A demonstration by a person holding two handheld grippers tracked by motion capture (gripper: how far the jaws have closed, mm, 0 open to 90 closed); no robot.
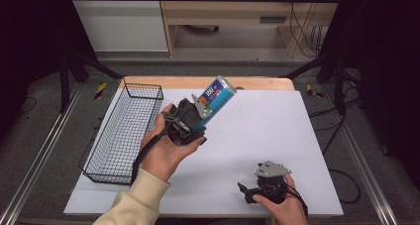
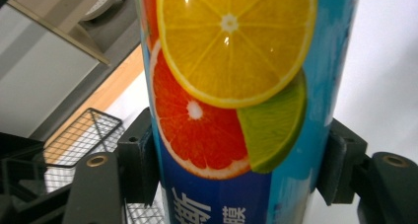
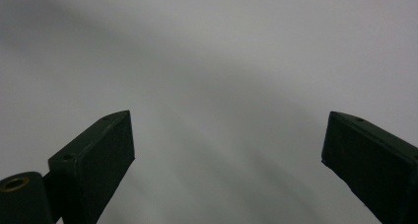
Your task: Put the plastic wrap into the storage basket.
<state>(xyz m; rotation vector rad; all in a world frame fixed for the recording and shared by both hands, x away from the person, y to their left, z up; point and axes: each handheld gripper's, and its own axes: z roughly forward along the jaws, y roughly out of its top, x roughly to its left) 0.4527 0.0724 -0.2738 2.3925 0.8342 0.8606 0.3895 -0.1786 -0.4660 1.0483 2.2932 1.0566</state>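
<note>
A blue can (image 1: 217, 98) printed with citrus slices is lifted above the white table sheet (image 1: 267, 131), tilted up and to the right. My left gripper (image 1: 190, 120) is shut on its lower half. In the left gripper view the can (image 2: 231, 86) stands between both black jaws, which press on its sides. My right gripper (image 1: 247, 190) rests low at the front right of the sheet, pointing left. In the right gripper view its jaws stand wide apart over bare white sheet, so the right gripper (image 3: 226, 150) is open with nothing between them.
A black wire basket (image 1: 124, 131) lies along the left side of the sheet, just left of my left hand; it also appears as the basket (image 2: 84, 140) behind the left jaw. The wooden table edge (image 1: 198, 82) runs along the far side.
</note>
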